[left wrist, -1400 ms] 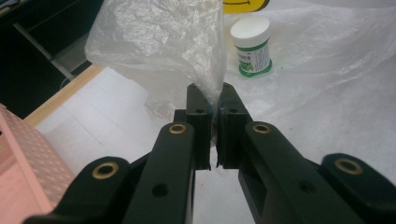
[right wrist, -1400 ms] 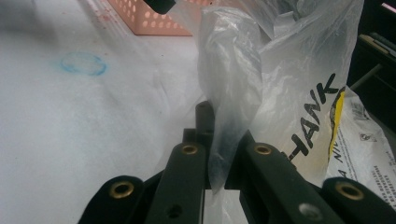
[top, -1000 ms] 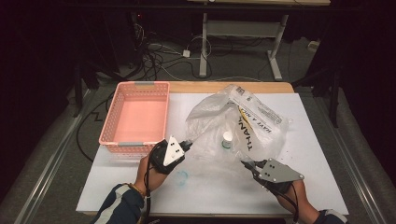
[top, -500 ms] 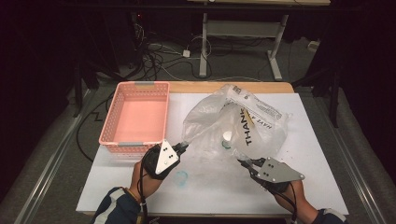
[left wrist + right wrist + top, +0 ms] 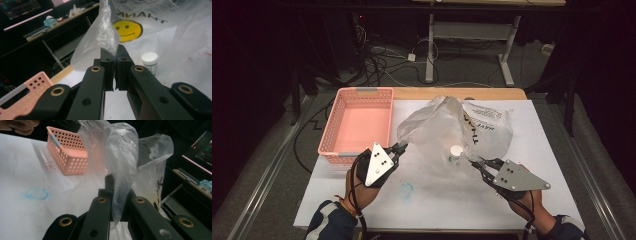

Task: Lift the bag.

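The worktop (image 5: 557, 165) is a pale wooden board covered almost wholly by a white sheet, with a strip of bare wood showing along the far edge. The sheet bears a faint blue-green ring mark (image 5: 406, 189) near the person's side (the right gripper view shows it as a smudged circle) and some reddish flecks closer to the pink perforated plastic basket (image 5: 362, 125), which stands at the worktop's far left corner. Around the worktop the room is dark: a grey floor with a tangle of black cables (image 5: 377, 55) behind the basket, and the white metal legs of another table (image 5: 469, 37) farther back. The gripper views show lit screens and a cluttered shelf in the background.

The thin translucent white plastic bag (image 5: 447, 125), printed with black lettering and a yellow smiley face (image 5: 127, 30), stands puffed up in the middle of the worktop, its bulk sitting on the sheet. A small white-capped bottle (image 5: 455, 151) shows through the film, upright inside the bag.

The left tool (image 5: 401, 147) is pressed together on a fold of the bag's edge at its left side. The right tool (image 5: 476, 162) pinches another bunch of film at the bag's near right side. Both are held above the sheet.
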`<state>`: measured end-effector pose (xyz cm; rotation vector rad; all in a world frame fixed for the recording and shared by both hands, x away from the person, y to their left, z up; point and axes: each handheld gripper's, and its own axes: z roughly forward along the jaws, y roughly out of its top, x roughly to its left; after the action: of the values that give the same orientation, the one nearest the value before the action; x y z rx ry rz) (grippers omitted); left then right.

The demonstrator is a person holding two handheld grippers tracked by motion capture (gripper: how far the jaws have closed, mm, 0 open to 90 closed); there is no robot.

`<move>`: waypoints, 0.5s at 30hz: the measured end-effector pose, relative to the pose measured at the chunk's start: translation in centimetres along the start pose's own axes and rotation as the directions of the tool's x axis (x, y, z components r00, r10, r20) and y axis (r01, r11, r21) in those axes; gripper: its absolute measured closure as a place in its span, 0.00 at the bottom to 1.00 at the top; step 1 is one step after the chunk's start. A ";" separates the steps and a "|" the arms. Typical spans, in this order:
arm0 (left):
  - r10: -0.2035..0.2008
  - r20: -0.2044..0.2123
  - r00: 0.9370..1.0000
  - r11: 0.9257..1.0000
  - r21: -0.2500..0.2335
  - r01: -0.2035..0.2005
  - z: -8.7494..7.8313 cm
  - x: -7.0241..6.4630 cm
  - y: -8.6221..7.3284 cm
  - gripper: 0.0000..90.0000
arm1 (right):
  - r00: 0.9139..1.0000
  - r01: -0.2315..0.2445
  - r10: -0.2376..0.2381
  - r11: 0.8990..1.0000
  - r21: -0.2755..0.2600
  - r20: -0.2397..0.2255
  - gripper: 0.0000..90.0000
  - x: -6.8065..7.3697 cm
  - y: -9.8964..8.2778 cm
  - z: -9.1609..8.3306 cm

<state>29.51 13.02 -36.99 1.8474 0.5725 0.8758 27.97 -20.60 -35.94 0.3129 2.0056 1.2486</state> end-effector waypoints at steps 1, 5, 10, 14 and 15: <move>0.002 -0.003 1.000 1.000 -0.006 -0.002 0.0 0.1 0.2 0.94 | 1.000 0.002 -0.002 1.000 -0.005 0.005 1.00 -0.2 0.2 -0.1; 0.002 -0.008 1.000 1.000 -0.030 -0.003 0.1 0.5 1.1 0.94 | 0.999 0.002 -0.001 1.000 -0.031 0.036 1.00 -1.0 0.8 -0.3; -0.001 -0.011 1.000 0.998 -0.065 0.000 0.3 0.8 2.3 0.94 | 0.997 -0.010 0.015 0.998 -0.064 0.072 1.00 -2.6 1.6 -0.6; 0.018 -0.036 0.999 0.996 -0.084 -0.021 0.3 1.0 3.5 0.94 | 0.995 -0.021 0.030 0.996 -0.085 0.099 1.00 -3.8 2.1 -1.0; 0.012 -0.037 0.999 0.996 -0.091 -0.016 0.3 1.1 3.9 0.94 | 0.994 -0.028 0.037 0.996 -0.091 0.100 1.00 -4.0 2.3 -1.2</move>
<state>30.47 12.03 -33.19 1.7577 0.5339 0.9318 29.57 -22.46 -31.83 0.3596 1.8596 1.3116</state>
